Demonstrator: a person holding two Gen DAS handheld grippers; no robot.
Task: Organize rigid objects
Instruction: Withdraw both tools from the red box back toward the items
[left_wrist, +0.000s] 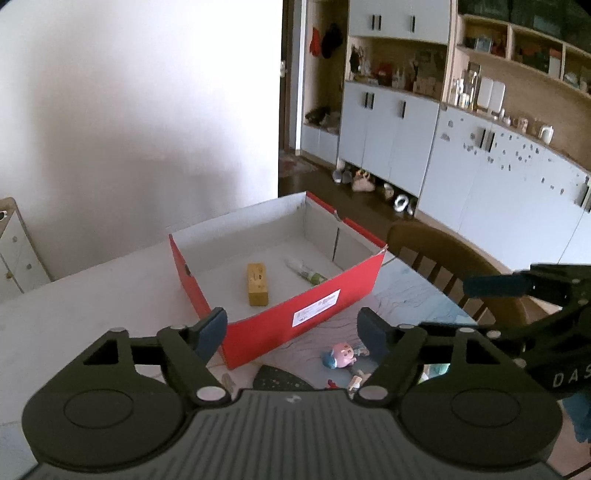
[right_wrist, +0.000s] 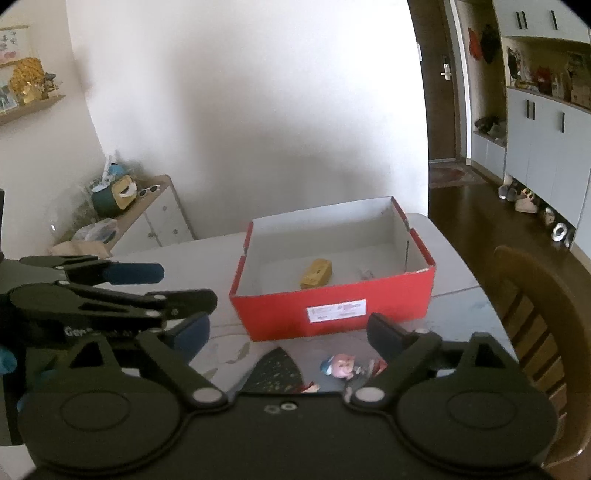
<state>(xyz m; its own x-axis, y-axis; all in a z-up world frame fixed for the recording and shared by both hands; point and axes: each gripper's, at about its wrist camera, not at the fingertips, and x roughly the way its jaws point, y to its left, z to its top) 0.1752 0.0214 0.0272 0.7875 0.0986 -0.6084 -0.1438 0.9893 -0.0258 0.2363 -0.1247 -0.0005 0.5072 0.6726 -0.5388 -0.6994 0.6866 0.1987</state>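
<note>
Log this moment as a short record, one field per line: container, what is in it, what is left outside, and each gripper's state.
container: red box, open top, white inside, on the table
inside box: yellow block; a small tube-like item, too blurred to name
outside box: pink and blue toy figure on the table in front of the box, with small bits beside it that I cannot identify
left gripper: open, nothing between the jaws
right gripper: open, nothing between the jaws
nearby: wooden chair beside the table
</note>
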